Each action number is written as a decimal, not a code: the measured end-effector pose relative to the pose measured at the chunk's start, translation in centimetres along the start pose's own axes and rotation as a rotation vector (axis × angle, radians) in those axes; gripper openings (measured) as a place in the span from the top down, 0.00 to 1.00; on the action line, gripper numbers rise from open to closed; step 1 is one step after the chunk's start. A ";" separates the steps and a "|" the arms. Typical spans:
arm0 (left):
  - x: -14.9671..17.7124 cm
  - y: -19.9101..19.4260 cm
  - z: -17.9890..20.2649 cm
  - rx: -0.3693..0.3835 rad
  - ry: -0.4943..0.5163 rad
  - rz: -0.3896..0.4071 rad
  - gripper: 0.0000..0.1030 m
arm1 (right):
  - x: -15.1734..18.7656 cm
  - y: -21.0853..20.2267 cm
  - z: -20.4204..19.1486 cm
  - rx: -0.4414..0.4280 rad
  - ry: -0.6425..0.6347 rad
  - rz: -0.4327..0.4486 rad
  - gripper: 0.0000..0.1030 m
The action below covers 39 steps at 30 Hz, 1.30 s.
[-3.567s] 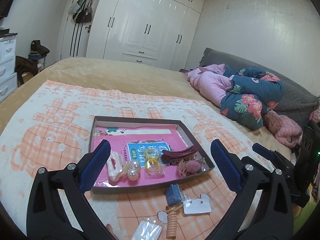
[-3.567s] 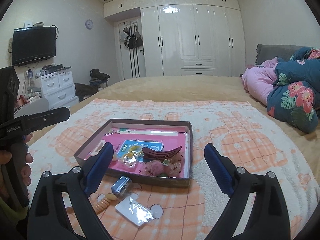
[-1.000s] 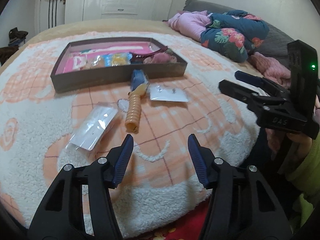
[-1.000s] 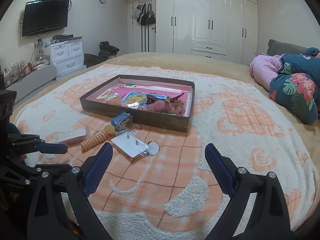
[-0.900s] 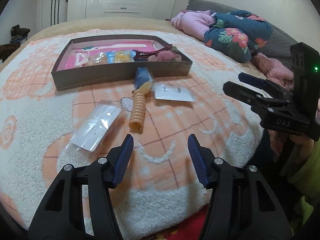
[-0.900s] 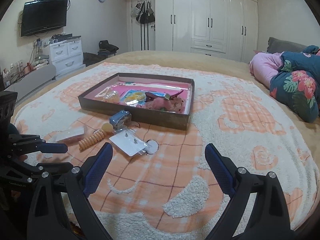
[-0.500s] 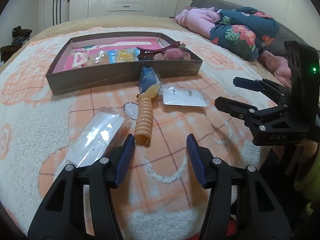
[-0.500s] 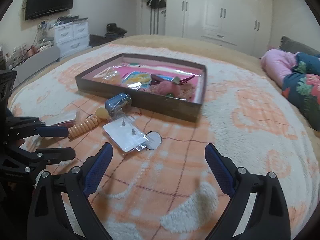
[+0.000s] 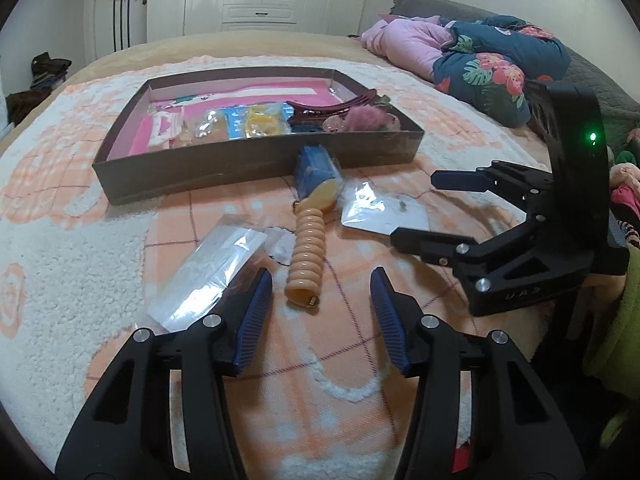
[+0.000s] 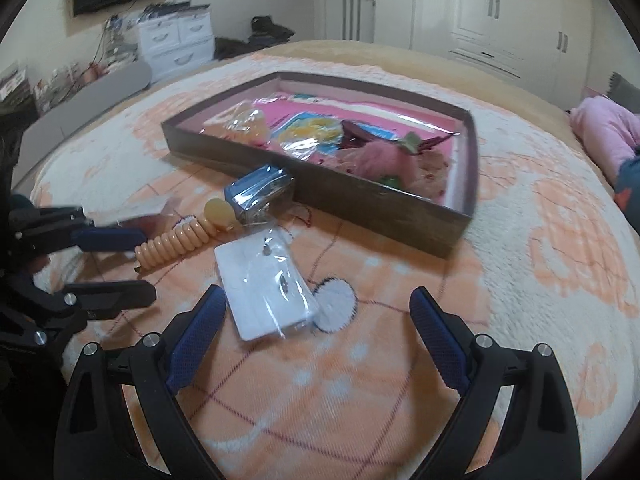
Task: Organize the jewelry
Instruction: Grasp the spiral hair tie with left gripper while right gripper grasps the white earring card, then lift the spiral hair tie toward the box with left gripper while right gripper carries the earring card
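Peach spiral hair tie [image 9: 306, 256], ribbed and glossy, lies on the bed blanket [image 9: 60, 240] before the brown tray [image 9: 240, 168] | left tongs [image 9: 320, 306] closing, nothing clamped | right tongs [image 10: 316, 322] spread over a white earring card [image 10: 266, 288]

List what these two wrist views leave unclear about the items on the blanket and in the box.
- Clear packet, left wrist view: its near end is hidden behind the left gripper; contents unreadable through glare.
- Earring card, right wrist view: studs too small to identify.
- Blue wrapped item, both views: wrapping obscures what it is.
- Box, right wrist view: motion blur smears the items inside.
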State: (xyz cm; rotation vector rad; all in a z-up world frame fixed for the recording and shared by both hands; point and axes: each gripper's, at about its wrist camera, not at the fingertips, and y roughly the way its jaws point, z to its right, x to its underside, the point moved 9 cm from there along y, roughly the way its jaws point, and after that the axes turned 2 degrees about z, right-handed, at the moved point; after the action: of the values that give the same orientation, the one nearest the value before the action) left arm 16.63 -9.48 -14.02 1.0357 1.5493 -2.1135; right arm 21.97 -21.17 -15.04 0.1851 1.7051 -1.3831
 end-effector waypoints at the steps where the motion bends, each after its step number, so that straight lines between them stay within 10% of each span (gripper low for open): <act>1: 0.0 0.2 -0.3 0.000 -0.008 -0.006 0.59 | -0.1 0.2 -0.1 -0.006 -0.007 -0.002 0.13; 10: -0.7 1.5 -0.8 -0.004 -0.013 -0.016 0.59 | -0.6 0.8 0.3 -0.022 -0.001 0.003 0.60; 20: -0.9 2.2 -0.2 -0.001 0.024 -0.026 0.89 | 0.0 -0.7 1.2 -0.012 0.079 0.024 0.62; 39: -0.8 -2.0 1.6 0.065 0.040 0.039 0.90 | 0.3 -6.0 -0.9 -0.014 0.145 0.110 0.62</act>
State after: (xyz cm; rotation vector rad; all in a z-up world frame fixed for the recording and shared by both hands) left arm 15.33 -10.30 -11.81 1.1276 1.4753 -2.1421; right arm 17.65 -22.75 -11.08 0.3737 1.7951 -1.3030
